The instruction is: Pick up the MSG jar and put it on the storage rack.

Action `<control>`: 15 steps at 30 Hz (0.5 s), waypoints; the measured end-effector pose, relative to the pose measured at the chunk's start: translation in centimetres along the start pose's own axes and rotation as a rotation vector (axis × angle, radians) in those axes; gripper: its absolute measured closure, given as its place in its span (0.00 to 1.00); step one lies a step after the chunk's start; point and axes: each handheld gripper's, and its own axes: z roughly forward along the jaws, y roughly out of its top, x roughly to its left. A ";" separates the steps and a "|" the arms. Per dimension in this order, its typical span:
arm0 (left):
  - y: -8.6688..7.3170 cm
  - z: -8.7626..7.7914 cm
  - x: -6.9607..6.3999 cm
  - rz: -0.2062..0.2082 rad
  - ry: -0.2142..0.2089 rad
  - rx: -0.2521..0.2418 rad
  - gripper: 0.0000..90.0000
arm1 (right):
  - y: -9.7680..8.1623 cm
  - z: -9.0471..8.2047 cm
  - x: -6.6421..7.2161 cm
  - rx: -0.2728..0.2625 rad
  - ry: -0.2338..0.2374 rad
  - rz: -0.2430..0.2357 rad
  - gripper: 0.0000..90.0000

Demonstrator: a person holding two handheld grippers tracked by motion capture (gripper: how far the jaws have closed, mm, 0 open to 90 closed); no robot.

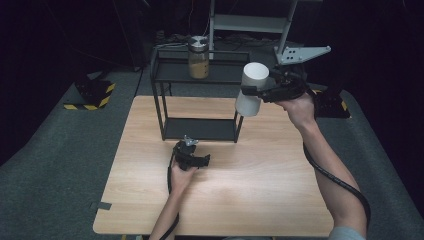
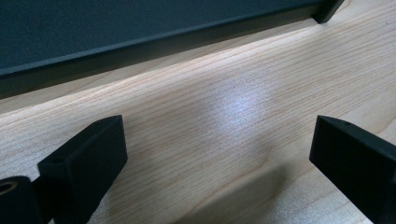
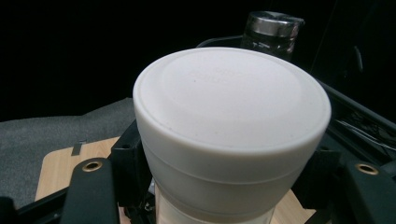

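A white lidded canister (image 1: pixel 251 88) hangs in the air just right of the black two-tier rack (image 1: pixel 199 75), level with its top shelf. My right gripper (image 1: pixel 255 91) is shut on it around the body; the white lid (image 3: pixel 232 98) sits close before the camera in the right gripper view. A glass jar with a metal lid (image 1: pixel 198 56) holding something tan stands on the rack's top shelf and peeks out behind the canister (image 3: pixel 272 28). My left gripper (image 1: pixel 192 159) rests low over the wooden table (image 1: pixel 225 190) in front of the rack, jaws wide apart with bare wood (image 2: pixel 224 140) between them.
The rack's bottom shelf edge (image 2: pixel 140 42) lies just beyond the left gripper. Grey carpet surrounds the table, with yellow-black hazard markers (image 1: pixel 92 97) at back left. A metal frame (image 1: pixel 250 22) stands behind the rack.
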 end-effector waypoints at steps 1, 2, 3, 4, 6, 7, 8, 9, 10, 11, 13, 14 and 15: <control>0.0 0.0 0.0 -0.001 0.000 0.000 0.05 | 0.1 0.0 0.0 0.000 -0.001 0.000 0.39; 0.0 0.0 0.0 -0.001 0.000 0.000 0.05 | 0.3 0.1 -0.1 -0.001 -0.002 0.001 0.39; 0.0 0.0 0.0 0.000 0.000 0.001 0.05 | 0.5 0.1 -0.2 -0.003 -0.004 0.003 0.39; 0.0 0.0 0.0 -0.001 0.000 0.000 0.05 | 0.7 0.2 -0.2 -0.003 -0.009 0.006 0.39; 0.0 0.0 0.0 0.000 0.000 0.001 0.05 | 1.0 0.3 -0.3 -0.003 -0.014 0.008 0.39; 0.0 0.0 0.0 0.000 0.001 0.001 0.05 | 1.1 0.4 -0.4 -0.004 -0.013 0.012 0.39; 0.0 0.0 0.0 0.001 0.001 0.001 0.05 | 1.3 0.5 -0.6 -0.007 -0.012 0.019 0.39; 0.0 0.0 -0.1 0.001 0.001 0.002 0.05 | 1.5 0.6 -0.8 -0.008 -0.014 0.023 0.39; 0.0 0.0 -0.1 0.000 0.003 0.002 0.05 | 1.6 0.8 -0.8 -0.008 -0.016 0.026 0.39; 0.0 0.0 -0.1 0.001 0.003 0.002 0.05 | 1.9 0.9 -0.9 -0.007 -0.021 0.027 0.39; 0.0 0.0 -0.1 0.000 0.003 0.002 0.05 | 2.3 1.3 -1.0 -0.006 -0.029 0.030 0.39; 0.0 0.0 -0.1 0.000 0.003 0.002 0.05 | 2.5 1.5 -1.0 -0.006 -0.036 0.032 0.39; 0.0 0.0 -0.1 0.000 0.002 0.001 0.05 | 2.6 1.6 -1.1 -0.005 -0.041 0.034 0.39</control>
